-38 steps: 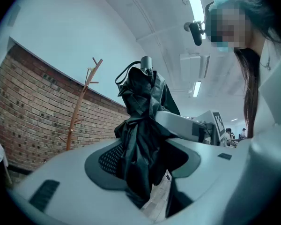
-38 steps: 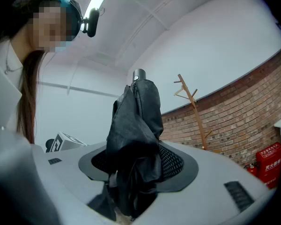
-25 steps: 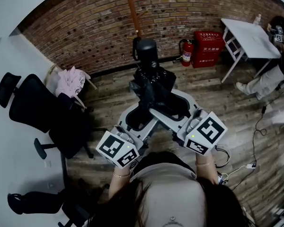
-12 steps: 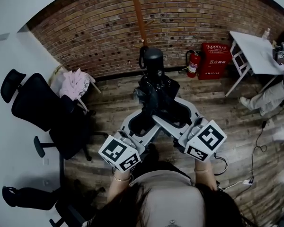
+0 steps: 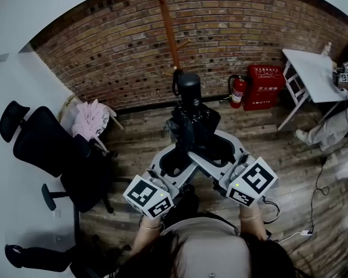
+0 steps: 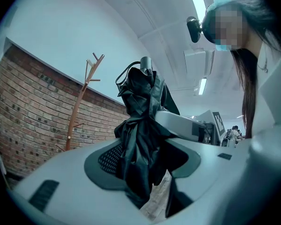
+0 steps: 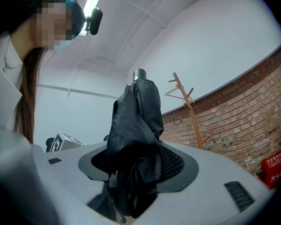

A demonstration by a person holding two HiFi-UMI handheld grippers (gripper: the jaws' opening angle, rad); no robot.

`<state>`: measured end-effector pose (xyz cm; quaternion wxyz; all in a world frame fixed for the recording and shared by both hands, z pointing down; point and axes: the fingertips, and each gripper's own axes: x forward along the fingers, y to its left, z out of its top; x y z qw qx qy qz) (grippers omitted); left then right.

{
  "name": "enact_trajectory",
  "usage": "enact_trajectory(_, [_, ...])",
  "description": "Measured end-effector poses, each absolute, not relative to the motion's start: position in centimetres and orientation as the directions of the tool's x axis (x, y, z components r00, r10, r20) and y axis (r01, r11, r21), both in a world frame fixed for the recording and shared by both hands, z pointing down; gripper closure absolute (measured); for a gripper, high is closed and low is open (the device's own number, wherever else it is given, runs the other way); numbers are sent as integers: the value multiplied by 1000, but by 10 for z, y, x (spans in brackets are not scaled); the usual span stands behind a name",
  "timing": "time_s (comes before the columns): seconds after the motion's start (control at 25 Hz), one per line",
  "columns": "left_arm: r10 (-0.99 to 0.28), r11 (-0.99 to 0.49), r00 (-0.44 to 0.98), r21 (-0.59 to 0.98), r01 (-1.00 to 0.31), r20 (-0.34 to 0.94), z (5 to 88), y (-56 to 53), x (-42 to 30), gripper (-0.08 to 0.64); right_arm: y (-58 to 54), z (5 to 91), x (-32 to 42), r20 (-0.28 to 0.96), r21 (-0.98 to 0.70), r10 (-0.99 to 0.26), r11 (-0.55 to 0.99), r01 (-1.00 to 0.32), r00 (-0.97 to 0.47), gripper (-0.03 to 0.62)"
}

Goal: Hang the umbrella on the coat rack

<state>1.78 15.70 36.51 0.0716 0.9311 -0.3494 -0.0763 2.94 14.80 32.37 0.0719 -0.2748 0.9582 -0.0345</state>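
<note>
Black umbrella (image 5: pixel 191 120) clamped upright in my left gripper (image 5: pixel 173 155) and right gripper (image 5: pixel 217 149) — I'd hold it steady, aiming its strap (image 6: pixel 124 76) high on the coat rack (image 5: pixel 169 39).

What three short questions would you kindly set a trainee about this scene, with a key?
1. True or false: the umbrella already hangs on the coat rack.
2. Which grips the umbrella: A the left tool, B the right tool, C both?
3. Fill in: the box beside the fire extinguisher is ___.
Key: 1 false; 2 C; 3 red.
</note>
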Motion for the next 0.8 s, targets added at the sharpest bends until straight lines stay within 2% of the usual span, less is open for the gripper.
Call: enact_trajectory(0.8, [-606, -794, 784, 161, -587, -132, 346, 21, -37, 333, 13, 305, -25, -133, -71, -581, 813, -577, -803, 322])
